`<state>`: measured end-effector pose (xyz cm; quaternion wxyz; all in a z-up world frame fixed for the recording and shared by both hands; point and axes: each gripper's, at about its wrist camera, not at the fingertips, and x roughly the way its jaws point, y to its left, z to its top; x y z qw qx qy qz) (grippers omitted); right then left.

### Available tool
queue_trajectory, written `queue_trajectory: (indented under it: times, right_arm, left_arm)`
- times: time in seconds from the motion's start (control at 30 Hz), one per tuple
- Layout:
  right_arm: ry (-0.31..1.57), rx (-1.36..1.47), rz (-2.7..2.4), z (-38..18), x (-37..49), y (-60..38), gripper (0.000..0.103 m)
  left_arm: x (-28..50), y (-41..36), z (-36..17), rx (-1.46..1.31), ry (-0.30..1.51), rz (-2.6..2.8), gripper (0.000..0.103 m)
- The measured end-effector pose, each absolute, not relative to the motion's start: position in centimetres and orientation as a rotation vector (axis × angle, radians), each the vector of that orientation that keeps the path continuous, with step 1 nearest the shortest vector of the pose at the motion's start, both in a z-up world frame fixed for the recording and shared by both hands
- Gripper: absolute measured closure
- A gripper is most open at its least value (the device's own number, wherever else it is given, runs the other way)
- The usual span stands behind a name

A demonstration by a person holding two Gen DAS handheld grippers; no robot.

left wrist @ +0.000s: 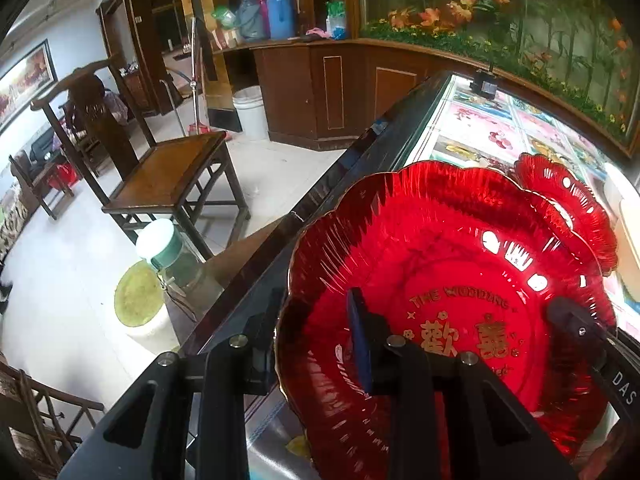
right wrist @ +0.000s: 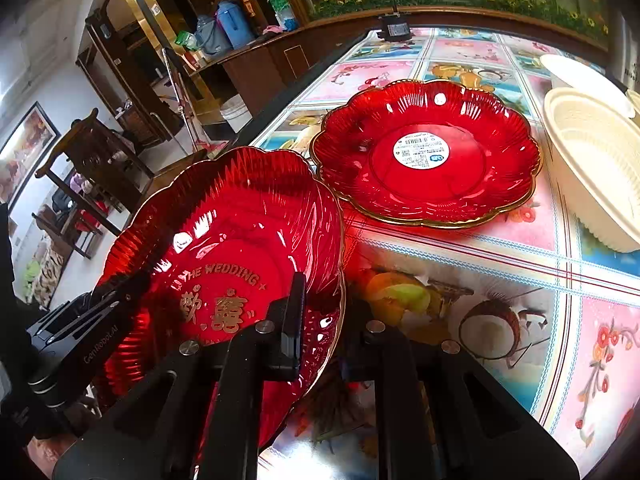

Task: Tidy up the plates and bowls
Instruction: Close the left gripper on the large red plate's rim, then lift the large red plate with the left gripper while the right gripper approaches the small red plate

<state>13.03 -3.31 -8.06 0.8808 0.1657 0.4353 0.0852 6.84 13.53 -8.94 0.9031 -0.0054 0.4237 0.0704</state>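
- The red wedding plate (right wrist: 224, 264), scalloped and gold-rimmed, with gold lettering in its well, is seen tilted at the near-left edge of the table (right wrist: 520, 248), part of it overhanging the table's dark edge.
- The plate is gripped from two opposite sides: the left gripper (left wrist: 316, 344) is closed across the plate's left rim, one finger inside the well and one outside; the right gripper (right wrist: 320, 320) is closed across the right rim in the same way.
- Both sets of jaws are narrowed to the thickness of the rim; the pads are judged to be pressing on it.
- A second red plate (right wrist: 428, 152), bearing a white label at its centre, lies flat on the table beyond and to the right of the held plate, close by but apart from it. It is the nearer to the right gripper.
- White bowls (right wrist: 592, 160) stand further right, beside the second plate.
- The coming move is judged to be a lift and carry forward-right, so that the held plate is set upon the labelled one.
- Risk noted: an uneven lift could twist the thin rim out of either grip.
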Motion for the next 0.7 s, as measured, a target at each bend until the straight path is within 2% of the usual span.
queue_trajectory:
  times: [0.7]
  right_arm:
    - [0.874,0.335,0.241,-6.6,8.9,-4.1,0.09]
  left_arm:
    - [2.2,13.2,-6.4,-0.019,0.873,0.156,0.077]
